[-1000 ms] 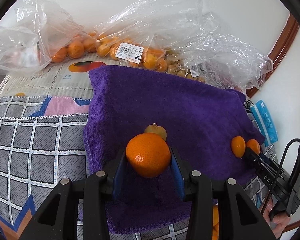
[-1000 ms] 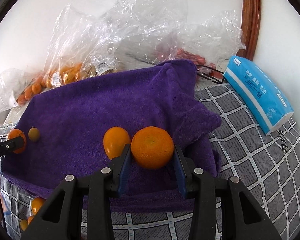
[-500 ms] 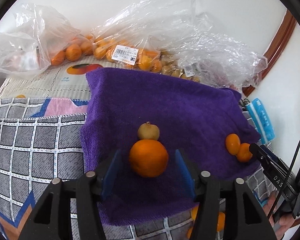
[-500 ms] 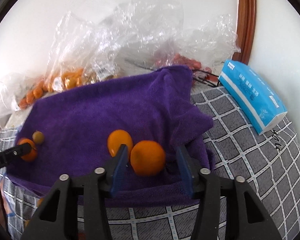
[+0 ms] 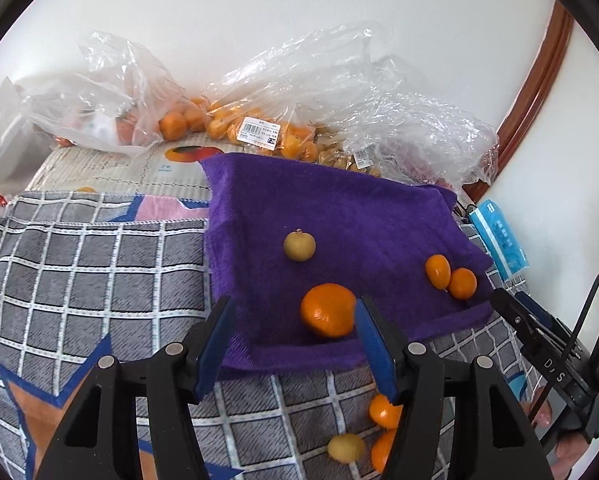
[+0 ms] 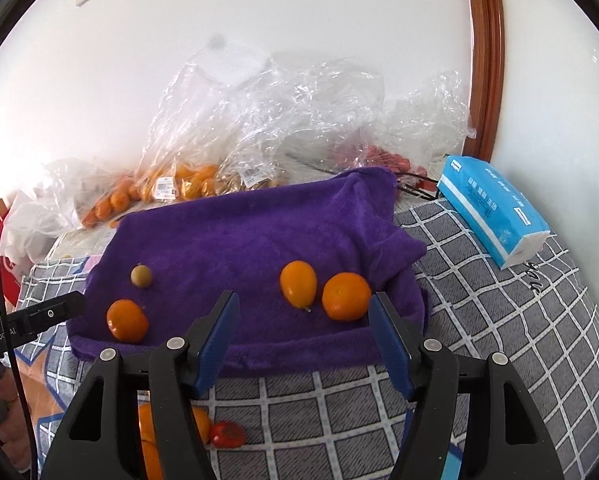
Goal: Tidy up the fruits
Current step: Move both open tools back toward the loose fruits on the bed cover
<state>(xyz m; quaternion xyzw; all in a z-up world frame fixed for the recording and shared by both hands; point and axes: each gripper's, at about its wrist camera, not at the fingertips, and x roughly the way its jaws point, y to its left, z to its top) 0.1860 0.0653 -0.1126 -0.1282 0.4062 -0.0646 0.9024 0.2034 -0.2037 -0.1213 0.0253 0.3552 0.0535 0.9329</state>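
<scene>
Over on the left, the left gripper (image 5: pixel 293 338) has its jaws apart and opening, blue pads (image 5: pixel 215 344) clear of the big mandarin (image 5: pixel 328 310), which sits between them on the purple towel (image 5: pixel 339 208) near its front edge, touched by neither pad. Just behind it, toward the middle of the towel, rests a small greenish-yellow fruit (image 5: pixel 299 245), well apart from the mandarin. Off the towel's left edge there is only grey checked cloth (image 5: pixel 91 280) covering the surface.

Moving right across the towel, we come to a pair near the front right corner: an oval kumquat (image 6: pixel 298 283) and a round mandarin (image 6: pixel 346 296), side by side and just touching. The right gripper (image 6: pixel 302 342) hovers in front of them, jaws wide and opening, nothing pressed between the pads; the round mandarin lies just inside the right pad.

Below the towel's front edge, more loose fruit lies on the checked cloth: orange pieces (image 5: pixel 383 412) and a pale yellow one (image 5: pixel 345 447), plus a small red fruit (image 6: pixel 228 435) in the right wrist view.

Along the back edge of the surface, clear plastic bags (image 6: pixel 259 120) of orange fruit are heaped against the white wall. Far right, a blue tissue pack (image 6: pixel 495 208) lies on the checked cloth, beside the wooden door frame (image 6: pixel 485 56).
</scene>
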